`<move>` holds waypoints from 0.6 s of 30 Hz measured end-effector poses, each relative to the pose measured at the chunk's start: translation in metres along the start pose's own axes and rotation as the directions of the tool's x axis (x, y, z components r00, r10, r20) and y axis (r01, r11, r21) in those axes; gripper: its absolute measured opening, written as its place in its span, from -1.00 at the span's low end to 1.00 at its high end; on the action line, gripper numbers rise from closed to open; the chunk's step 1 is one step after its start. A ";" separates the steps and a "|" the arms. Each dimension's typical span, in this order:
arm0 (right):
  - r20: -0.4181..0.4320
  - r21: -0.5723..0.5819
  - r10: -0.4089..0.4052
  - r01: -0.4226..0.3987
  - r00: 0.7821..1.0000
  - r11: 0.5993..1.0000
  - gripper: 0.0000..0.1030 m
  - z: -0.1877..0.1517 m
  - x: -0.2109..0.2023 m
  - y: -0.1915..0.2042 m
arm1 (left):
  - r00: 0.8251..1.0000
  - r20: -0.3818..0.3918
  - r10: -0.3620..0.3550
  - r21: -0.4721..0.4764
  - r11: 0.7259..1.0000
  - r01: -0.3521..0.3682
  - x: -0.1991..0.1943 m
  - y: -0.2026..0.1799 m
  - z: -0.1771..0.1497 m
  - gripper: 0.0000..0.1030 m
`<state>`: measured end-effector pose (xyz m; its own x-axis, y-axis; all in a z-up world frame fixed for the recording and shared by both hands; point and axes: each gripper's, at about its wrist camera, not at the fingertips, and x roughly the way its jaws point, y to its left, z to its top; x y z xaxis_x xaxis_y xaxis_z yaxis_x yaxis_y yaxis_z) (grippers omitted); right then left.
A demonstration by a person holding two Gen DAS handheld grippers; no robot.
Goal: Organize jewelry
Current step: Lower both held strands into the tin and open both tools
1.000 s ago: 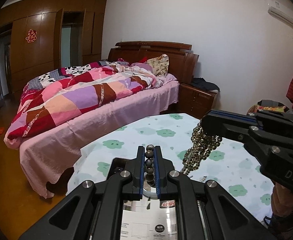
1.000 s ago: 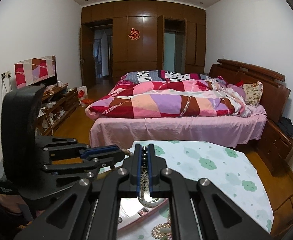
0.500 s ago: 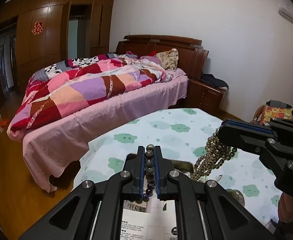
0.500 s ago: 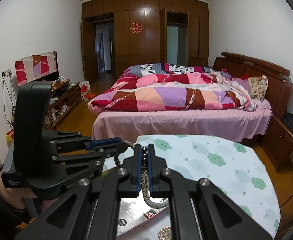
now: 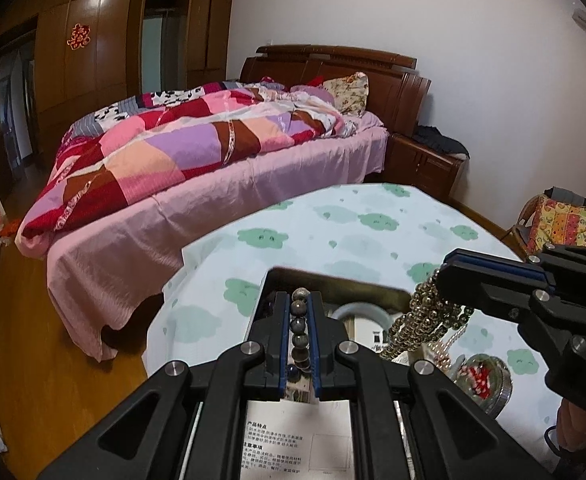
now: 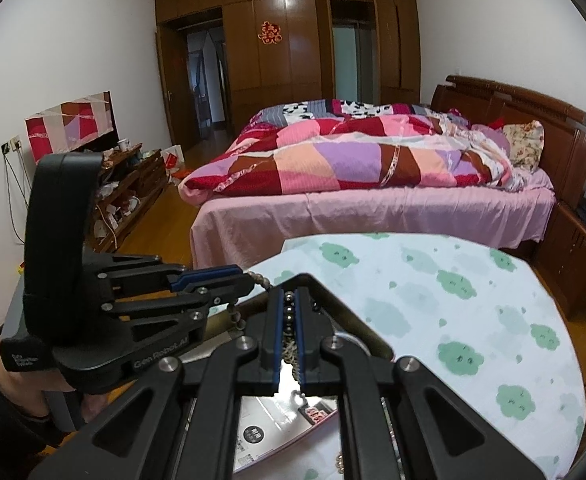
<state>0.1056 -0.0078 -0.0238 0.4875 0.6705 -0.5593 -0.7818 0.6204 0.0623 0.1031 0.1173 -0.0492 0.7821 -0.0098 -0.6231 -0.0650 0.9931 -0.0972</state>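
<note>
My left gripper (image 5: 299,300) is shut on a strand of dark grey beads (image 5: 298,326); it also shows at the left of the right wrist view (image 6: 249,280). My right gripper (image 6: 289,300) is shut on a bunch of metallic bronze beads (image 5: 421,322) that hangs from it over an open jewelry box (image 5: 333,286) with a mirrored inside. In the left wrist view the right gripper (image 5: 447,270) reaches in from the right. A white bangle (image 5: 359,314) lies in the box. Whether both grippers hold the same strand I cannot tell.
The box sits on a round table (image 6: 473,300) with a white cloth with green clouds. A pearl strand (image 5: 447,350) and a small round glass case (image 5: 483,376) lie to the right of the box. A bed (image 6: 373,184) stands beyond the table.
Both grippers have tilted down and come lower over the table with their beads still held. The open box and the bangle have come into the left wrist view.
</note>
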 end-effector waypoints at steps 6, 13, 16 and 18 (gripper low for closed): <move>-0.048 0.007 0.002 -0.002 0.999 1.000 -0.86 -0.012 0.014 0.000 | 0.999 -0.051 0.018 -0.013 1.000 -0.019 0.018 0.007 -0.009 -0.85; -0.107 0.025 0.003 0.000 0.994 1.000 -0.86 -0.027 0.032 -0.004 | 0.998 -0.063 0.028 -0.004 1.000 -0.028 0.020 0.008 -0.015 -0.85; -0.122 0.032 0.003 0.001 0.993 0.999 -0.86 -0.032 0.037 -0.005 | 0.997 -0.069 0.032 0.005 0.999 -0.032 0.022 0.006 -0.018 -0.85; -0.130 0.036 0.003 0.002 0.991 0.999 -0.86 -0.036 0.039 -0.005 | 0.997 -0.067 0.039 0.011 0.999 -0.039 0.021 0.005 -0.020 -0.84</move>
<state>0.1146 0.0007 -0.0756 0.4303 0.6135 -0.6622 -0.7664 0.6358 0.0911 0.1072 0.1195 -0.0785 0.7354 0.0214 -0.6773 -0.0884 0.9940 -0.0646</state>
